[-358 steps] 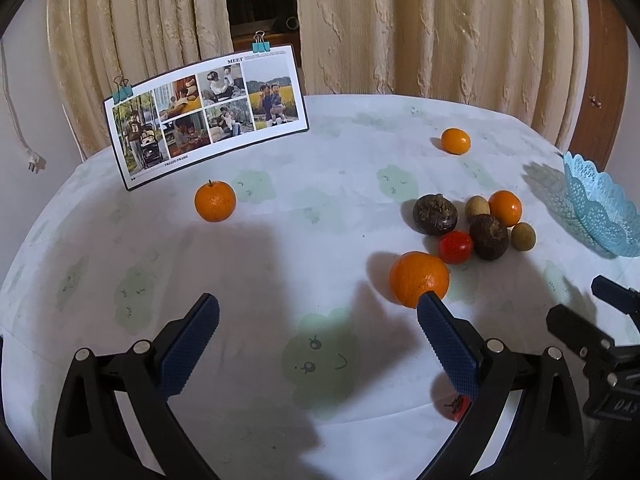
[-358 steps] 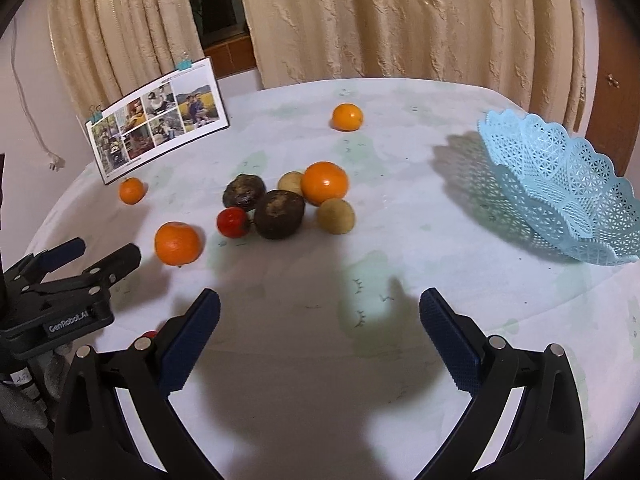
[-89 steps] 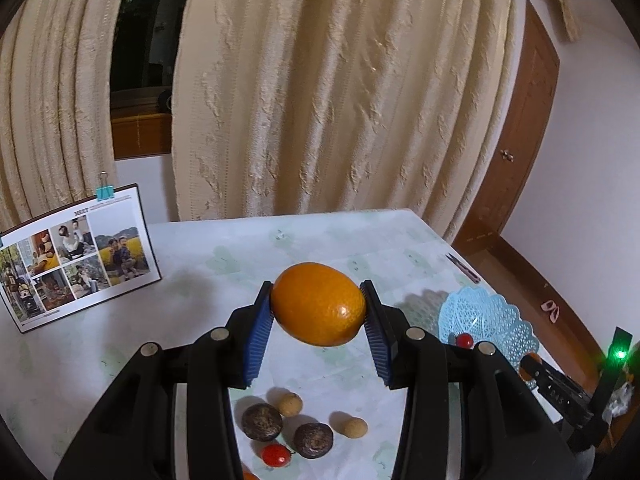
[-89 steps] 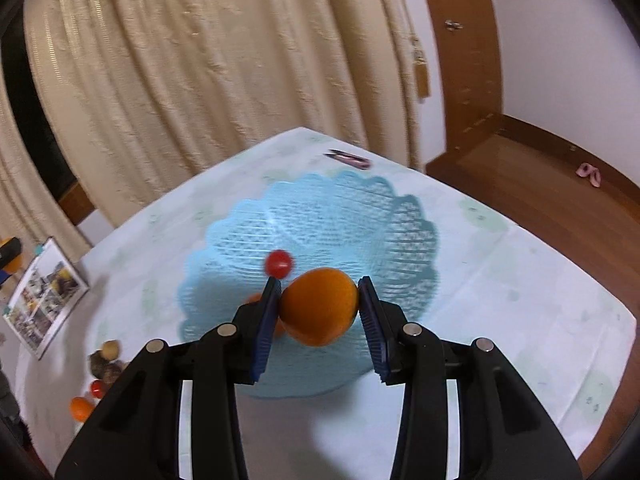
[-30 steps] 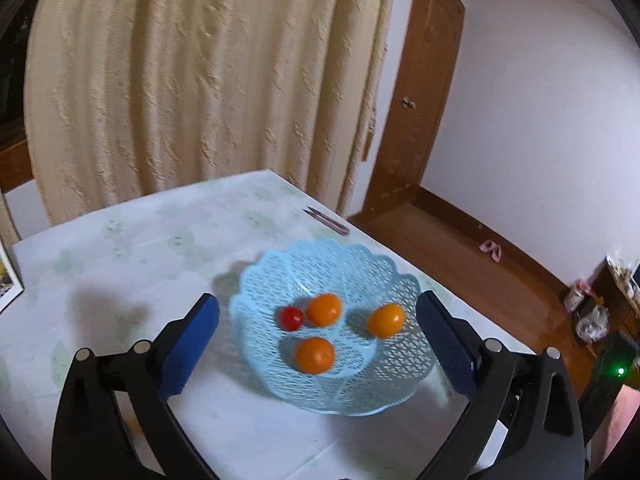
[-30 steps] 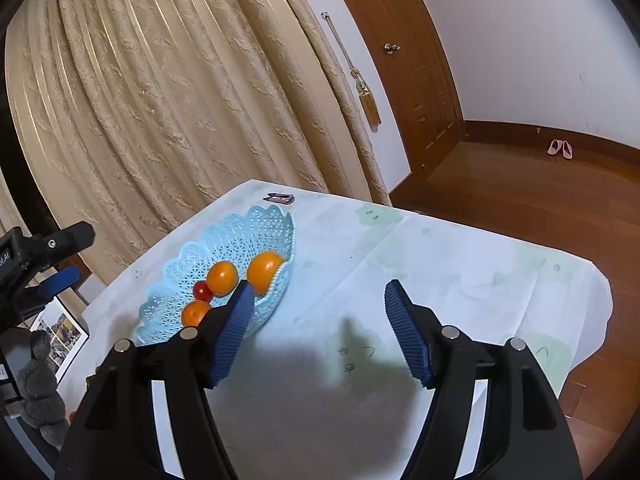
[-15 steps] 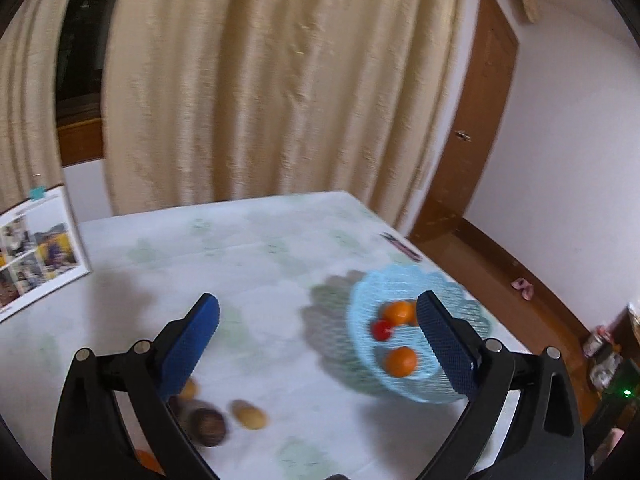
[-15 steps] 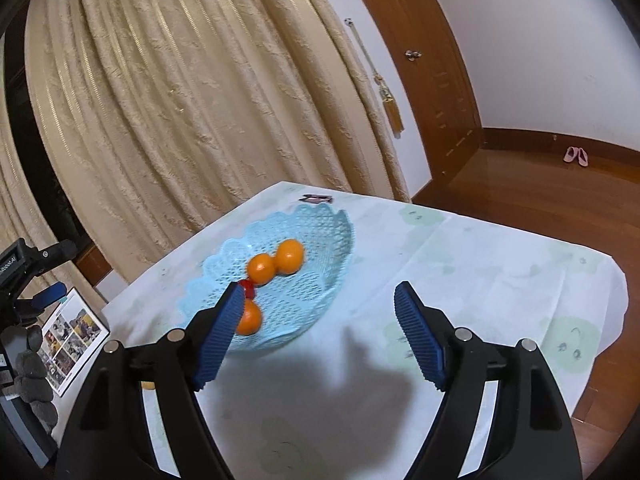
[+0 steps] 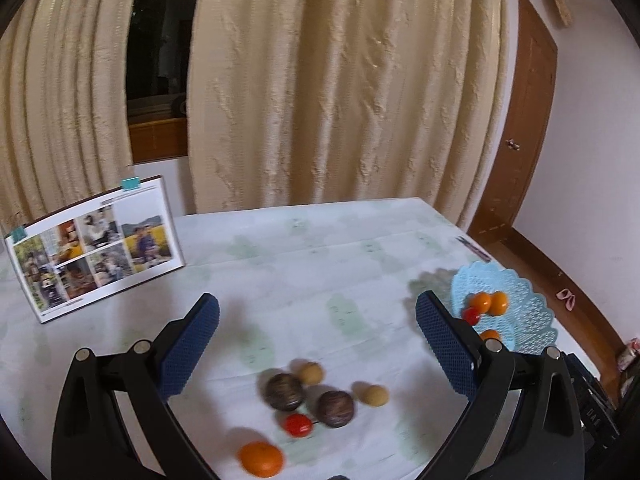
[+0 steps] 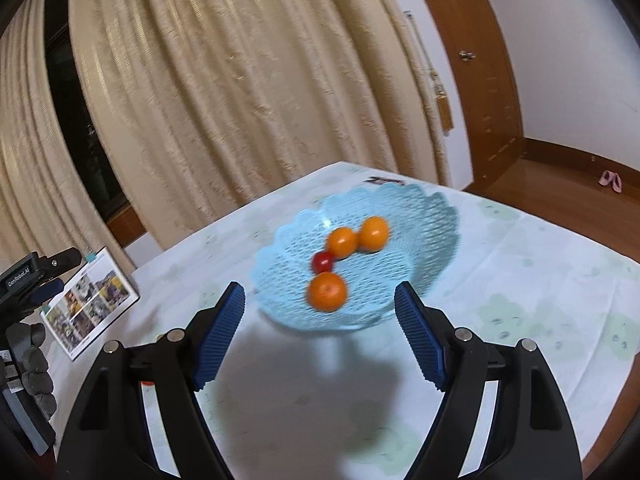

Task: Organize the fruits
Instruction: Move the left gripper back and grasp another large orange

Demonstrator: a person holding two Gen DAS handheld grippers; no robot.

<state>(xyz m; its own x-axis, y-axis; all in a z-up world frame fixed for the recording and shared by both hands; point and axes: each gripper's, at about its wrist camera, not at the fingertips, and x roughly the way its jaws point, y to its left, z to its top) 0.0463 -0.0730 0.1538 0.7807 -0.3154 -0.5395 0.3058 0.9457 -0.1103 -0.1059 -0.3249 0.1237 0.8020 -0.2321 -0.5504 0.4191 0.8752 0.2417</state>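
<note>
1. Blue lattice plastic formed the basket (image 10: pixel 424 216), which sat on the pale tablecloth (image 10: pixel 540 280) near the table's far corner in the right wrist view
2. Inside the basket lay three oranges: one nearest the camera (image 10: pixel 327 291) and two touching each other farther back (image 10: pixel 342 242) (image 10: pixel 374 233), with a small red tomato (image 10: pixel 322 262) between the near orange and the back pair
3. The right gripper (image 10: pixel 320 320) hung over the tablecloth just in front of the basket, its blue-padded jaws spread wide with nothing between them
4. The left gripper (image 9: pixel 318 332) also had its jaws spread and empty, pointing down at the fruit left on the cloth
5. In the left wrist view, two dark round fruits (image 9: pixel 284 392) (image 9: pixel 335 409) lay close together, with a tan fruit (image 9: pixel 309 373) just behind the first and another tan fruit (image 9: pixel 373 395) just beside the second
6. A red tomato on the cloth (image 9: pixel 298 425) sat in front of the two dark fruits, and a loose orange (image 9: pixel 261 458) lay nearer the camera, apart from the cluster
7. The same basket showed at the right edge of the left wrist view (image 9: pixel 528 312), well apart from the loose fruit
8. A photo card (image 9: pixel 96 248) held by teal clips stood upright at the left side of the table, before the cream curtains (image 9: pixel 340 80)
9. A small dark object, too blurred to identify, lay on the cloth beyond the basket (image 10: pixel 384 181)
10. Both views were smeared by motion
</note>
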